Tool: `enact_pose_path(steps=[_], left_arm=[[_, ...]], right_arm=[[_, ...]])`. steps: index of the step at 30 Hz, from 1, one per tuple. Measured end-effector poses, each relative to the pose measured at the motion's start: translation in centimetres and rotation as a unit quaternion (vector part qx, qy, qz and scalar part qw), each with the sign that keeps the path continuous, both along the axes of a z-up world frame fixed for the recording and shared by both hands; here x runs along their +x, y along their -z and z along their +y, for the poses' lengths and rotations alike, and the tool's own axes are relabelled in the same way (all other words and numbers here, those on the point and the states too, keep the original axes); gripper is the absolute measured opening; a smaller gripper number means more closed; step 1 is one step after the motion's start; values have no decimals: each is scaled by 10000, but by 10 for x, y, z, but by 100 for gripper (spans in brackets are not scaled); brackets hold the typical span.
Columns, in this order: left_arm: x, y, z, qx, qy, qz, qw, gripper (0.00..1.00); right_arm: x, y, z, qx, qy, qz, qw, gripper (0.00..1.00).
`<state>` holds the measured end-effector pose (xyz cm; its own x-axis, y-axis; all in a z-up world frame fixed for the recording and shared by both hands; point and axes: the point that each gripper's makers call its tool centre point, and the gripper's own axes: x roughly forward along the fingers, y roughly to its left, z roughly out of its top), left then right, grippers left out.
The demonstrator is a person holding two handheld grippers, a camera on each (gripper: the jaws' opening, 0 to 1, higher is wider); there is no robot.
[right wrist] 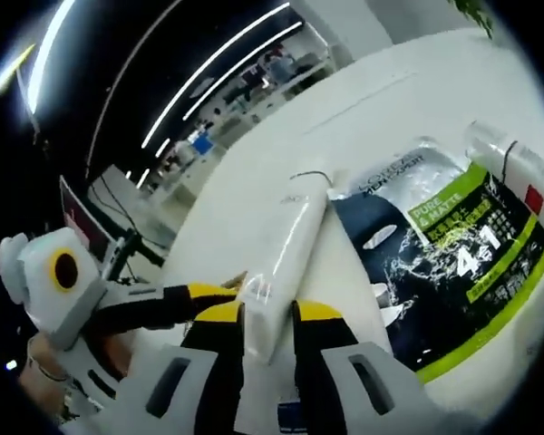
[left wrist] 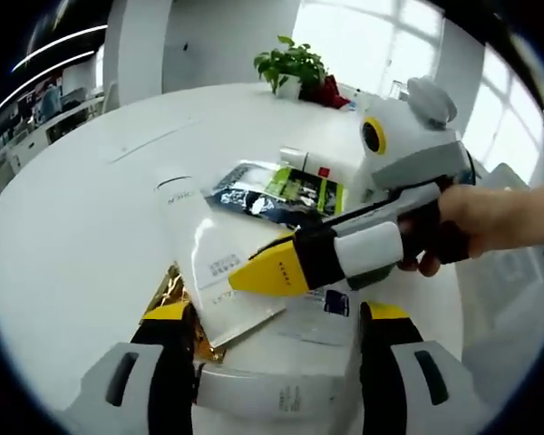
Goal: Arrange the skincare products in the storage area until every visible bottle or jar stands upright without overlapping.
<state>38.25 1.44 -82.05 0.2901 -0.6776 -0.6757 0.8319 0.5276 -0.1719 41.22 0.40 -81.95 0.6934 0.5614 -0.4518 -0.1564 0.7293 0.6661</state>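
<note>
A long white tube lies tilted across the white table, and my right gripper is shut on its lower end. In the left gripper view the same tube sits pinched by the right gripper, which comes in from the right in a person's hand. My left gripper stands open with its jaws wide apart. A white product with small print lies across between them. A small white item with a blue label rests just beyond.
A flat dark pack with a green stripe lies beside the tube, seen too in the left gripper view. A gold wrapper peeks from under the tube. A potted plant stands at the round table's far edge.
</note>
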Motion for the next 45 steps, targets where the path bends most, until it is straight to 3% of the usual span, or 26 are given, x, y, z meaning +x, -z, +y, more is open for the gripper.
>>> enact_pose_path(steps=[5, 16, 24, 30, 45], left_arm=[[0, -1, -1, -72, -26, 49, 10000, 68], [4, 0, 6, -46, -110, 51, 9999, 72], [2, -2, 5, -76, -135, 67, 9999, 74], [4, -1, 6, -110, -119, 76, 9998, 74], [2, -3, 5, -151, -116, 55, 9998, 76]], right_arm=[[-4, 1, 13, 661, 50, 377, 9971, 18], [8, 1, 16, 770, 187, 340, 9963, 12], [13, 0, 27, 1175, 209, 441, 9919, 15], [15, 2, 32, 1200, 207, 486, 9914, 11], [26, 4, 37, 687, 139, 352, 9969, 11]])
